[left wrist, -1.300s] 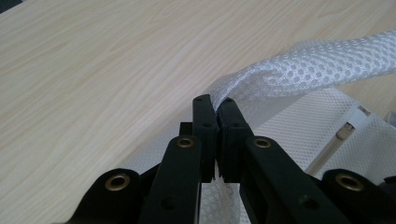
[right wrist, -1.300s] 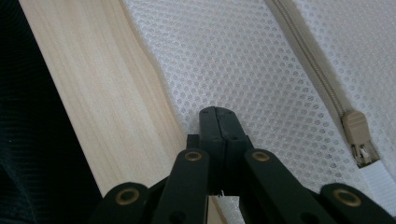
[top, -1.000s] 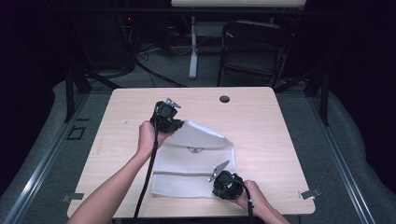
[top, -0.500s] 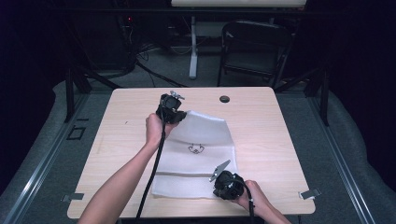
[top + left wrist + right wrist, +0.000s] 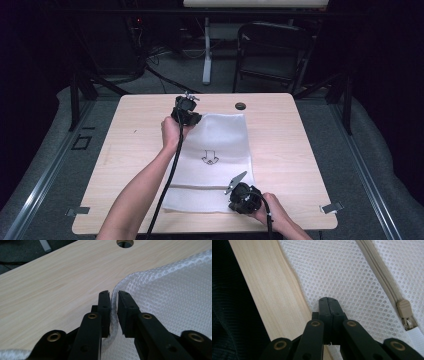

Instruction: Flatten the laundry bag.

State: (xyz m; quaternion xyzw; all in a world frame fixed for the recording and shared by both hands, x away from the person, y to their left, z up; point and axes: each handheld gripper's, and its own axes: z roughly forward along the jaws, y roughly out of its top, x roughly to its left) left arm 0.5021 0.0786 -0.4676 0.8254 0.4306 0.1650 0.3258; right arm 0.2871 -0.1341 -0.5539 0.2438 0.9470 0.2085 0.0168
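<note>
White mesh bag (image 5: 215,152) lies flat, far corner pinched in left tool (image 5: 114,312), near edge in right tool (image 5: 329,308).

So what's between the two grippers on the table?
In the high view, the white mesh bag spans from the left gripper to the right gripper, its small printed mark between them.

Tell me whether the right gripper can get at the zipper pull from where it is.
Probably yes: the zipper pull lies bare on the mesh bag beside the right gripper, nothing between. But its jaws look shut on the bag's edge and must let go first.
</note>
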